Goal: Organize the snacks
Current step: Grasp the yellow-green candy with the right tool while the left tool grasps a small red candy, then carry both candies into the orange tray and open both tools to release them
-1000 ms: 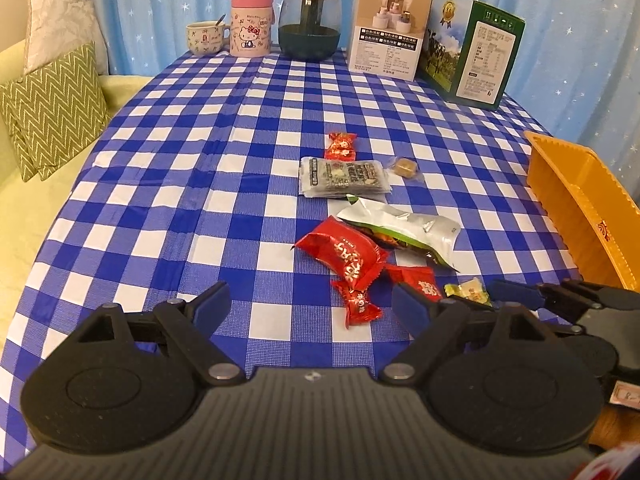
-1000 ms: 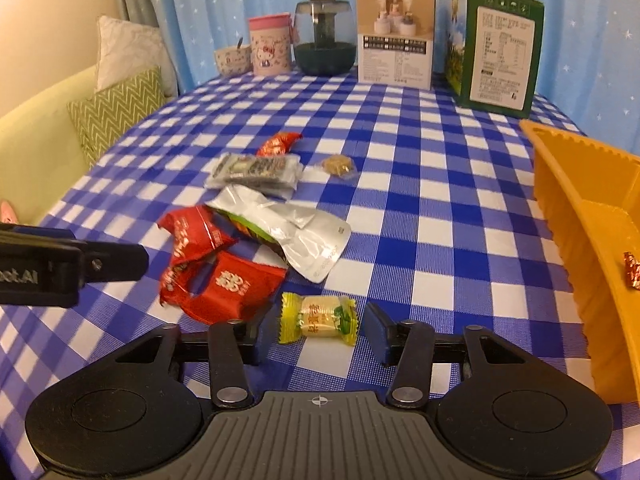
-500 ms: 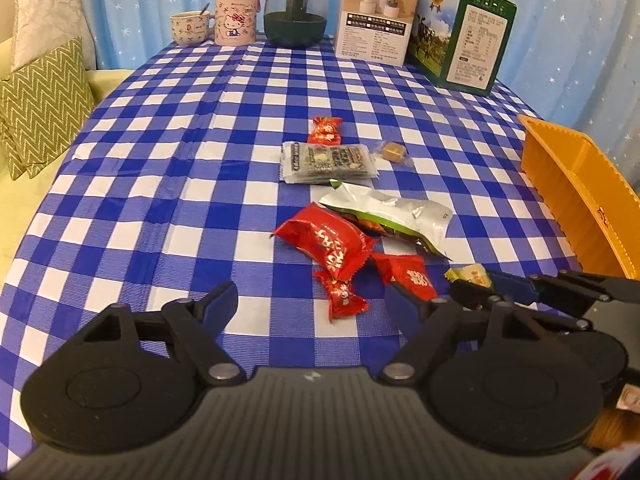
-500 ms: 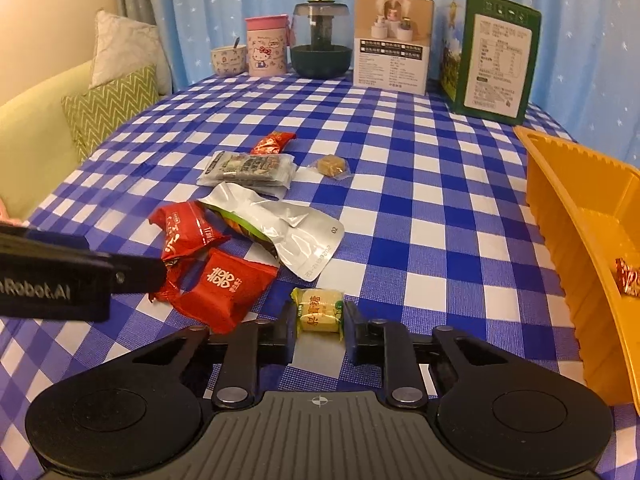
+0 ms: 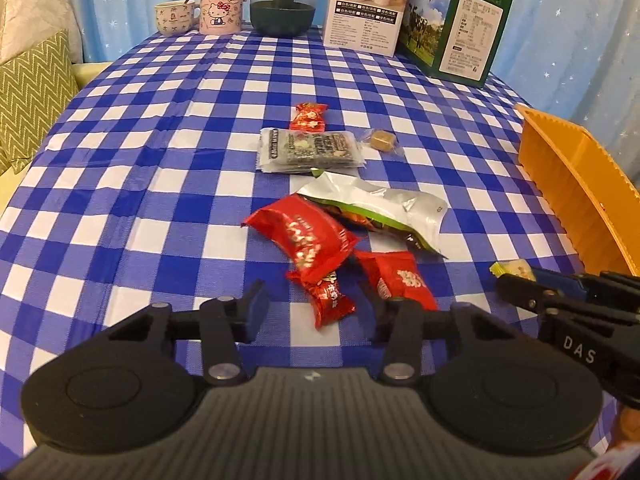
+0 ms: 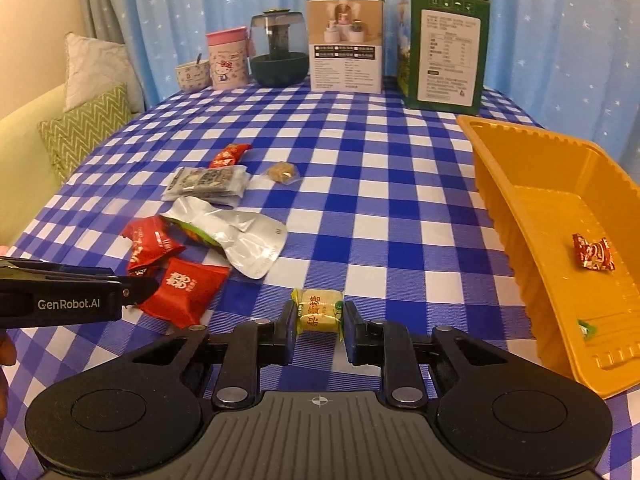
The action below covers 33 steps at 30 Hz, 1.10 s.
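Yellow candy [image 6: 319, 311] pinched in right tongs [image 6: 319, 334], left tongs [image 5: 320, 314] closing

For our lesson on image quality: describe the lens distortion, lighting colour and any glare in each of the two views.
Left wrist view: fisheye bends the checked tablecloth into a dome, warm indoor light, glare on the silver pouch. Right wrist view: dark corners from the round lens, the orange tray bows outward, sheen on the red packet; both are fairly sharp.
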{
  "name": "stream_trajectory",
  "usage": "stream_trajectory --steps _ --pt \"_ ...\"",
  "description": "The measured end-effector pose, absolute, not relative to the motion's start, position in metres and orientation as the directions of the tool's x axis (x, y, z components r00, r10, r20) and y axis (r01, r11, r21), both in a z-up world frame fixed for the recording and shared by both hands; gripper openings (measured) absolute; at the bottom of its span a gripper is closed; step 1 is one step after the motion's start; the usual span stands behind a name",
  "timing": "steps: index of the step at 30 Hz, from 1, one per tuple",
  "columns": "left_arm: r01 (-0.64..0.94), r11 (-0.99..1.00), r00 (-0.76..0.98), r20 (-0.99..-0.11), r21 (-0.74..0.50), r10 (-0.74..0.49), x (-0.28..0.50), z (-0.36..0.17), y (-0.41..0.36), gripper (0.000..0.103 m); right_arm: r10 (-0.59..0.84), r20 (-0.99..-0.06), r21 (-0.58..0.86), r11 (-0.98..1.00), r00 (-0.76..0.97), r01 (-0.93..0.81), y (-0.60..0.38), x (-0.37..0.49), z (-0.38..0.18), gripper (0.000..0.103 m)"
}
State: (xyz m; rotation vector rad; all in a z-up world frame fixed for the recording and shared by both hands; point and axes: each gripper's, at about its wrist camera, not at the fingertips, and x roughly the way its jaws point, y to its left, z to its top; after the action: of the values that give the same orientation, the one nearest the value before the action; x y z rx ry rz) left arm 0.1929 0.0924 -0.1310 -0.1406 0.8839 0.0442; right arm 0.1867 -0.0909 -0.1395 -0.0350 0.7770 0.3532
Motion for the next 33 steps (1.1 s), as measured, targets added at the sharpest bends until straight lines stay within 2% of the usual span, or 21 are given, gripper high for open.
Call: stream_trajectory --steps 2,5,6,7,20,33 --pt "-0.091 0.99 0.64 -0.768 -0.108 -0.025 0.194 -0.132 0.09 0.034 0.296 -0.693 0.098 0.942 0.658 -0.321 -0.092 0.187 -0.139 0.024" --pt "-0.091 0.99 0.639 -0.769 -0.106 -0.023 0.195 -0.132 0.089 0.029 0.296 -0.693 0.102 0.943 0.657 -0.317 -0.093 0.186 -0.138 0.024" --pt "-0.094 0.99 0.638 -0.77 -0.108 -0.024 0.194 -0.132 0.09 0.018 0.295 -0.693 0.103 0.944 0.658 -0.315 -0.093 0.185 -0.137 0.024" --pt "-0.099 0.99 0.636 -0.772 -0.105 -0.018 0.193 -0.132 0.09 0.017 0.295 -0.692 0.104 0.944 0.659 -0.314 -0.093 0.185 -0.136 0.024" --pt "-0.11 0.991 0.651 -0.759 -0.079 0.011 0.163 -0.106 0.091 0.016 0.314 -0.666 0.119 0.94 0.676 -0.319 -0.102 0.166 -0.114 0.024" --pt "-0.048 0.994 0.695 -0.718 -0.094 -0.035 0.131 -0.063 0.053 0.017 0.313 -0.63 0.13 0.945 0.71 -0.301 -0.121 0.133 -0.081 0.024"
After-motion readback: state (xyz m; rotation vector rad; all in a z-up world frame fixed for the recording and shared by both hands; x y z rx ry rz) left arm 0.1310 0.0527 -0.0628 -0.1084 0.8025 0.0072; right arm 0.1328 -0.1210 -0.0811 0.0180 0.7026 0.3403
